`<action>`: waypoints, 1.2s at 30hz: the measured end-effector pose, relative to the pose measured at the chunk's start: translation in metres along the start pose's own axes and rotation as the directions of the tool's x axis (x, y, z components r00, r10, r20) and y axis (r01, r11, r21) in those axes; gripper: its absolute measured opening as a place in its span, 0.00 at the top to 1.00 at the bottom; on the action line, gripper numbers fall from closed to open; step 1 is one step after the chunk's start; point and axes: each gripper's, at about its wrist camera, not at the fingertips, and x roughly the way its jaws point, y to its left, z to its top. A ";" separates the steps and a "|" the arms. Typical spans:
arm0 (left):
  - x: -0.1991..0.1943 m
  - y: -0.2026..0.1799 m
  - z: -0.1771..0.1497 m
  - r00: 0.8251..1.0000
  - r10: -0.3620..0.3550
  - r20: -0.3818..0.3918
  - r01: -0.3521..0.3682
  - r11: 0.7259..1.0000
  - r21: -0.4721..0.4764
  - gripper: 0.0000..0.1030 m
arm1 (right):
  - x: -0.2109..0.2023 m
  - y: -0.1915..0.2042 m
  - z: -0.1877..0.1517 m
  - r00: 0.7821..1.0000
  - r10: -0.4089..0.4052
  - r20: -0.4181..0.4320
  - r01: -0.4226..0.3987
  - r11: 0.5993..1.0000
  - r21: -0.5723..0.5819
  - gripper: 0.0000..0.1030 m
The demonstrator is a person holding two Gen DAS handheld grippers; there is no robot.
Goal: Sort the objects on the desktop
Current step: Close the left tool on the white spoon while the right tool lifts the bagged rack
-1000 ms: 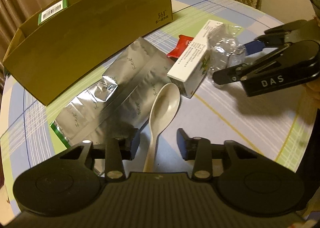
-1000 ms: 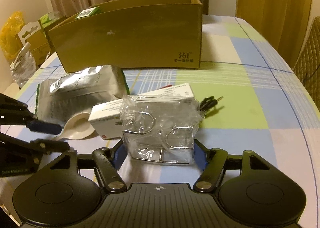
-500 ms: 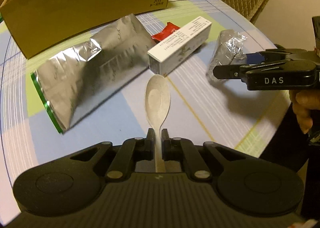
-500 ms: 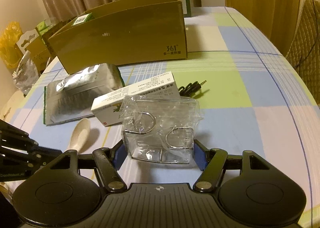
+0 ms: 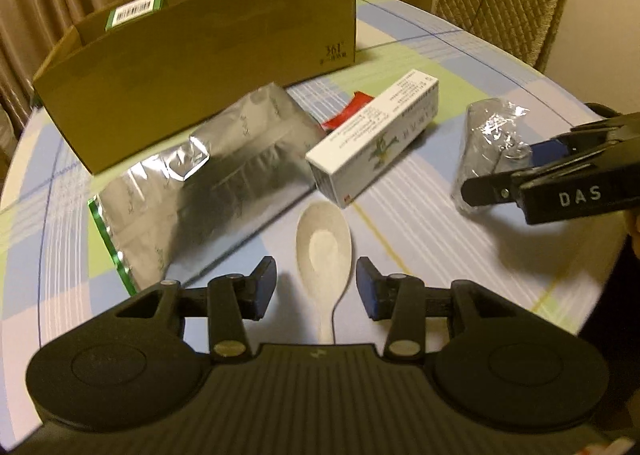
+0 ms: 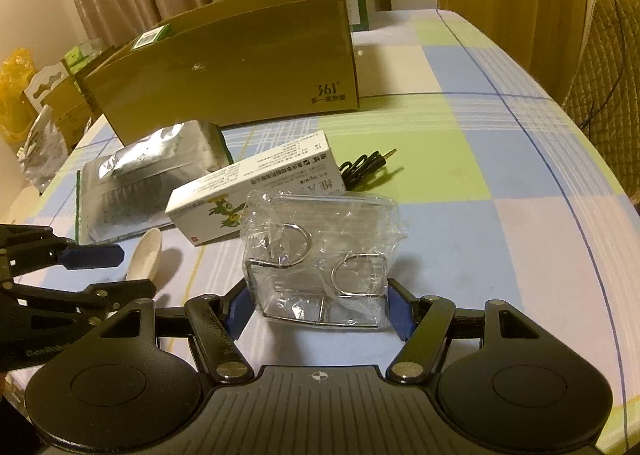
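Checked table, spoon between parted fingers

Left tool low over the table, fingers spread wide, nothing between the pads. Right tool level and pointing forward, fingers pressed against both sides of a clear plastic packet.

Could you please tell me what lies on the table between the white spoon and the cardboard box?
In the left wrist view, the silver foil pouch and the white carton lie between the spoon and the cardboard box; a red packet peeks out behind the carton.
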 end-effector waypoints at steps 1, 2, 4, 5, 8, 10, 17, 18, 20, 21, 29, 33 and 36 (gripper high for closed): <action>0.002 -0.002 0.000 1.000 0.005 0.006 -0.005 1.000 0.001 0.63 | 0.000 -0.001 0.001 1.000 -0.002 0.002 0.002 1.000 0.001 0.37; 0.004 -0.004 0.001 1.000 0.011 0.011 -0.011 1.000 0.000 0.63 | 0.001 -0.001 0.001 1.000 -0.003 0.003 0.003 1.000 0.002 0.37; 0.005 -0.006 0.001 1.000 0.013 0.019 -0.013 1.000 0.003 0.63 | 0.001 -0.002 0.002 1.000 -0.003 0.007 0.003 1.000 0.005 0.37; 0.007 -0.008 0.001 1.000 0.017 0.022 -0.018 1.000 0.007 0.63 | 0.002 -0.002 0.002 1.000 -0.003 0.009 0.003 1.000 0.006 0.37; 0.009 -0.009 -0.002 0.999 0.032 0.023 -0.032 0.999 0.018 0.63 | 0.002 -0.002 0.002 1.000 -0.005 0.013 0.005 1.000 0.002 0.37; 0.009 -0.009 -0.004 0.999 0.042 0.030 -0.042 0.999 0.019 0.63 | 0.003 -0.001 0.002 1.000 -0.008 0.015 0.008 1.000 -0.003 0.37; 0.012 -0.005 -0.004 0.998 0.055 0.040 -0.055 0.998 -0.016 0.63 | 0.004 0.001 0.002 1.000 -0.012 0.017 0.012 1.000 -0.009 0.37; 0.012 -0.004 -0.004 0.997 0.058 0.041 -0.057 0.998 -0.022 0.64 | 0.004 0.001 0.002 1.000 -0.012 0.017 0.012 1.000 -0.009 0.37; 0.012 -0.004 -0.005 0.998 0.056 0.042 -0.055 0.998 -0.027 0.68 | 0.004 0.001 0.002 1.000 -0.012 0.017 0.013 1.000 -0.010 0.37; 0.012 -0.004 -0.005 0.998 0.053 0.043 -0.052 0.998 -0.028 0.71 | 0.004 0.001 0.002 1.000 -0.012 0.017 0.012 1.000 -0.008 0.37; 0.011 -0.001 -0.005 0.998 0.042 0.036 -0.039 0.996 -0.084 0.75 | 0.004 0.000 0.002 1.000 -0.011 0.016 0.011 1.000 -0.007 0.37; 0.008 0.000 -0.008 0.998 0.045 0.039 -0.041 0.993 -0.109 0.75 | 0.004 0.001 0.002 1.000 -0.012 0.015 0.013 1.000 -0.007 0.37; 0.009 0.002 -0.010 0.999 0.036 0.036 -0.031 0.991 -0.130 0.74 | 0.004 0.001 0.002 1.000 -0.012 0.015 0.012 1.000 -0.007 0.37</action>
